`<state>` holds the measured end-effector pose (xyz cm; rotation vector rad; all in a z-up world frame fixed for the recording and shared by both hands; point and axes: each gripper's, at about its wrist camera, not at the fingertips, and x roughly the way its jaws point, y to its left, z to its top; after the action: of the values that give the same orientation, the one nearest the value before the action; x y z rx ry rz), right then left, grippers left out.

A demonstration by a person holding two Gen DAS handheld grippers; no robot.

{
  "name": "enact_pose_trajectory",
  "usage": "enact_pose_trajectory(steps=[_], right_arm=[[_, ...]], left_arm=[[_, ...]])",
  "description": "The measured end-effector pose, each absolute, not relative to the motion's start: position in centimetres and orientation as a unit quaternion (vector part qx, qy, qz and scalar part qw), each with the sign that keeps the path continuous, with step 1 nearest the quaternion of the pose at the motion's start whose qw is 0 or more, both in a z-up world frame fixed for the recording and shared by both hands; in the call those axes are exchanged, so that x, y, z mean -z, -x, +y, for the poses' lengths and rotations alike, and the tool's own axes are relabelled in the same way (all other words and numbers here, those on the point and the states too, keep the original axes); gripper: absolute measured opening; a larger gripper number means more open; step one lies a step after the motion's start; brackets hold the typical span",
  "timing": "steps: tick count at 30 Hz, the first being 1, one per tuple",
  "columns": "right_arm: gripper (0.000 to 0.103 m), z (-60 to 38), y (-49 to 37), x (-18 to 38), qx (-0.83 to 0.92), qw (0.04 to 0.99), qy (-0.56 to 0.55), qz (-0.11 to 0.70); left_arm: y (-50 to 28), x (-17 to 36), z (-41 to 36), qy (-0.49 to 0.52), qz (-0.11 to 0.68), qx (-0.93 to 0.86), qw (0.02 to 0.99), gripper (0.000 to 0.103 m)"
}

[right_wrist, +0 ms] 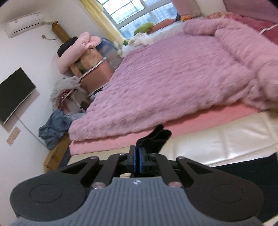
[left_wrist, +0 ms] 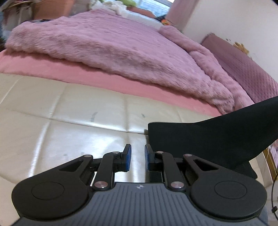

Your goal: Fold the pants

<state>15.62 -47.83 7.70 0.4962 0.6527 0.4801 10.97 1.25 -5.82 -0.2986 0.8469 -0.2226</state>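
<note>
Cream padded leather bench (left_wrist: 52, 107) runs along the foot of a bed whose pink sheet (left_wrist: 43, 67) lies under a fluffy lilac blanket (left_wrist: 107, 43). On the far left of the right wrist view a wall television (right_wrist: 14, 94) hangs below an air conditioner (right_wrist: 22, 24), with a heap of blue clothes (right_wrist: 53, 126) on the floor beside the bed and a window (right_wrist: 139, 12) beyond it.

Over the bench, the left gripper (left_wrist: 138, 160) has its jaws slightly parted, with nothing between the blue pads (left_wrist: 128, 159). Just to its right lie the black pants (left_wrist: 208, 139), one part flat on the bench and another lifted toward the right edge of the view.

Further right, the right gripper (right_wrist: 137, 160) has its jaws pressed together on a bunched edge of the pants (right_wrist: 154, 139), which sticks up past the fingertips.
</note>
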Motion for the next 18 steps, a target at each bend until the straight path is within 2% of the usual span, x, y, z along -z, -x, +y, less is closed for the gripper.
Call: enact_pose_trajectory(steps=[5, 10, 18], right_arm=[[0.000, -53.9, -14.7, -7.5, -0.186, 0.900, -0.231, 0.319], [0.000, -59.2, -14.6, -4.7, -0.134, 0.904, -0.234, 0.333], [0.000, -64.3, -16.9, 4.2, -0.075, 0.883, -0.229, 0.403]], left_arm=[[-12.1, 6.1, -2.8, 0.113, 0.422, 0.133, 0.890, 0.017], [-12.9, 6.8, -6.7, 0.083, 0.438, 0.155, 0.882, 0.017], [-14.2, 8.9, -11.7, 0.036, 0.467, 0.170, 0.867, 0.017]])
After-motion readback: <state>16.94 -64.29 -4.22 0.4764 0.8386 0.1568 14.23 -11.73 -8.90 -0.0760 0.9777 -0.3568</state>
